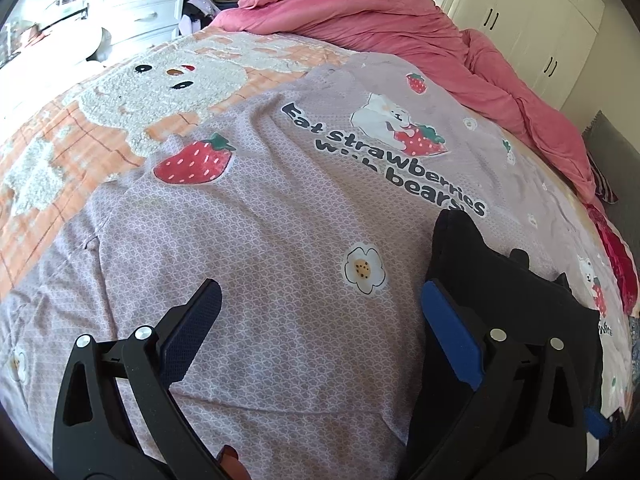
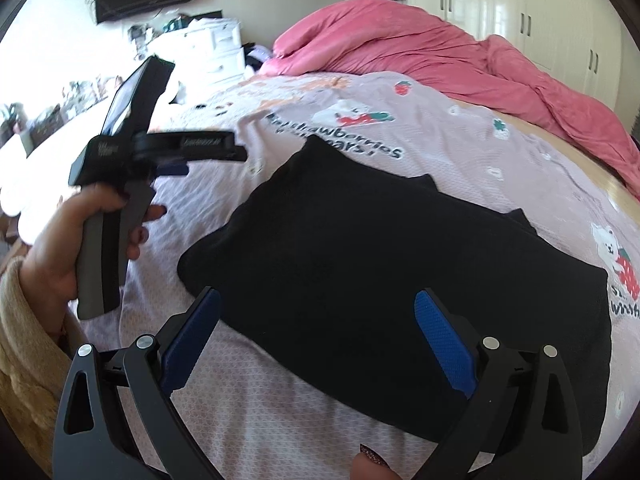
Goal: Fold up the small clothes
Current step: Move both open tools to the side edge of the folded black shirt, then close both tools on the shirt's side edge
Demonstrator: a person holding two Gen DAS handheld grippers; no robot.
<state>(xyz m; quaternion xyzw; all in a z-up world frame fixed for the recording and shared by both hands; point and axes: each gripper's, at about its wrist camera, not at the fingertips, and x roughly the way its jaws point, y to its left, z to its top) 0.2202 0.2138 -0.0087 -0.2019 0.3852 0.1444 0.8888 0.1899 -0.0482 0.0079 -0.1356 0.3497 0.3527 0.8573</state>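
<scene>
Nearest in the right wrist view, the right gripper (image 2: 316,344) hangs with its blue-padded fingers spread wide and nothing between them, poised just above the near edge of the black folded garment (image 2: 400,280), probably so it can take that edge for another fold. The garment lies flat on the lilac strawberry-and-bear printed bedsheet (image 2: 460,148), already doubled into a compact block, so the folding looks well advanced. To the left, a hand (image 2: 68,240) in a beige fleecy sleeve holds the left gripper (image 1: 320,340) clear of the cloth; its fingers too stand wide apart and empty over bare sheet, with the garment's left end just beside its right finger. Farther back, a rumpled pink quilt (image 2: 440,48) is heaped against the far side, leaving the working area free.
</scene>
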